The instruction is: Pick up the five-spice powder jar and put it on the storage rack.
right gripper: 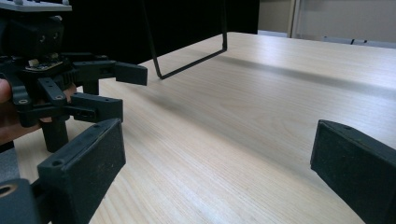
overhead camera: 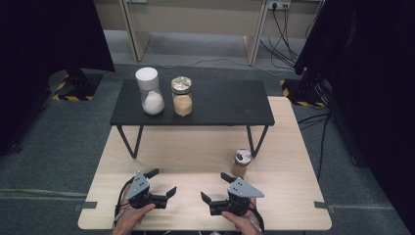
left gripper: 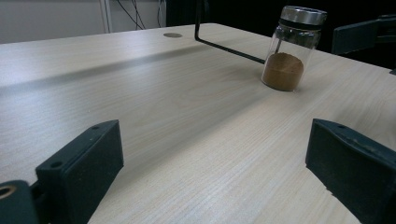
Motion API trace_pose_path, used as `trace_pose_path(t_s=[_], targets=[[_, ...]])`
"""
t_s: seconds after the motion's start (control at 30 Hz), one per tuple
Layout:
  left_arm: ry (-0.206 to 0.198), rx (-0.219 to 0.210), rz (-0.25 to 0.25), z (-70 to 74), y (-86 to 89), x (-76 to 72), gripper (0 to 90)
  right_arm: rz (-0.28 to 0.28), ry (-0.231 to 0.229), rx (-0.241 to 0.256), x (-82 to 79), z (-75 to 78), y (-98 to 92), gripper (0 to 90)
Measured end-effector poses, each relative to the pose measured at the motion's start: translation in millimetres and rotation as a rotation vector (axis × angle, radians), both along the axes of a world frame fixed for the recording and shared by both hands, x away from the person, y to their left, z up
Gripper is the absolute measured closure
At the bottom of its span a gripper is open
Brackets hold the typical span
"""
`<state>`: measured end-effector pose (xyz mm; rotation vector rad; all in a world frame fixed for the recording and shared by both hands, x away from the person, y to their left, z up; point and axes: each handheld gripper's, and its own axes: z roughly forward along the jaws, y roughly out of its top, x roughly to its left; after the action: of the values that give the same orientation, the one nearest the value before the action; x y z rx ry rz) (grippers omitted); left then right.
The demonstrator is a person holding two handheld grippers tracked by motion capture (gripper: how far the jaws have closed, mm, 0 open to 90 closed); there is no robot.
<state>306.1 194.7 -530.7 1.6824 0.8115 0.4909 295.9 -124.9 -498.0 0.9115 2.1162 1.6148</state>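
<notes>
A small glass jar (overhead camera: 241, 163) with a silver lid and brown powder stands upright on the light wood table (overhead camera: 195, 152), just in front of the black riser's right leg. My left gripper (overhead camera: 163, 182) rests near the table's front edge, open, nothing between its fingers. My right gripper (overhead camera: 214, 187) faces it from the right, also open and empty, with the jar just beyond its far finger. In the left gripper view the jar (left gripper: 289, 46) stands ahead and to the right of the wide-apart jaws. The right gripper view looks across bare wood at the left gripper (right gripper: 123, 91).
A low black riser (overhead camera: 215, 105) stands across the table's back half on thin wire legs (right gripper: 187, 65). On it are a white-lidded jar of white powder (overhead camera: 148, 90) and a gold-lidded jar of tan powder (overhead camera: 182, 96). Bare wood lies between the grippers.
</notes>
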Motion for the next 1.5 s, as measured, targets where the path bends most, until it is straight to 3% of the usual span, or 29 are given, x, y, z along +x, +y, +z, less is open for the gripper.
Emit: trace_pose_path(t_s=[0.33,0.83,1.5], targets=[[-0.001,0.002,-0.001,0.0,-0.1,-0.1,3.4,-0.048,-0.001,0.003,-4.5,-2.2,-15.9,3.5],[-0.001,0.001,0.0,0.0,-0.1,-0.1,3.4,-0.063,-0.011,-0.006,-8.4,-3.0,-21.7,3.6],[0.0,0.001,0.0,0.0,-0.1,0.0,3.4,-0.137,-0.036,0.001,-17.8,-0.1,-43.9,3.6]])
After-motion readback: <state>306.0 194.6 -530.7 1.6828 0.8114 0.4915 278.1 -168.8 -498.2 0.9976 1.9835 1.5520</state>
